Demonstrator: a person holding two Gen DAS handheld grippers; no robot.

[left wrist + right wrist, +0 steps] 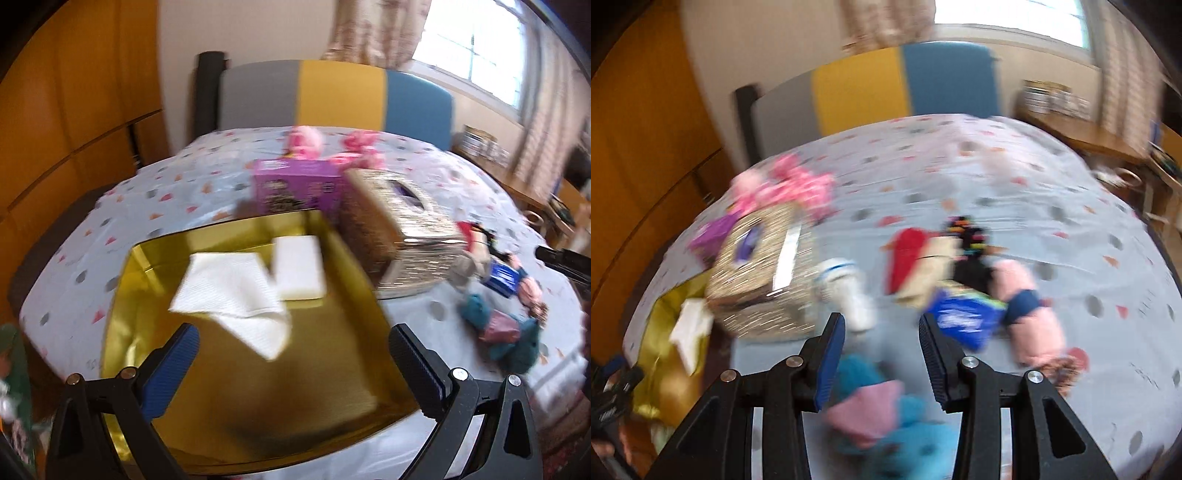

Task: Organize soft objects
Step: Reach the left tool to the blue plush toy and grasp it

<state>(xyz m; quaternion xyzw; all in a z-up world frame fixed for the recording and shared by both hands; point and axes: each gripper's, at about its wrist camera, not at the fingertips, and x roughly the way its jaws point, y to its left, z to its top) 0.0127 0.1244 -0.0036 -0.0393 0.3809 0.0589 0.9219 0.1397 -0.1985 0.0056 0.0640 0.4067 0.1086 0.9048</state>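
Tissues lie in the gold box under the spread, empty left gripper; the right gripper, also spread, hangs over a blue plush toy, probably its next pick.

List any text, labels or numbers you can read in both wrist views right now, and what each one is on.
None can be read.
purple box: dark printing on its front, blurred.
blue patch on the doll: pale marks, possibly lettering, smeared by motion.
glittery tissue box: pattern only, no text made out.
gold tray: no markings visible.
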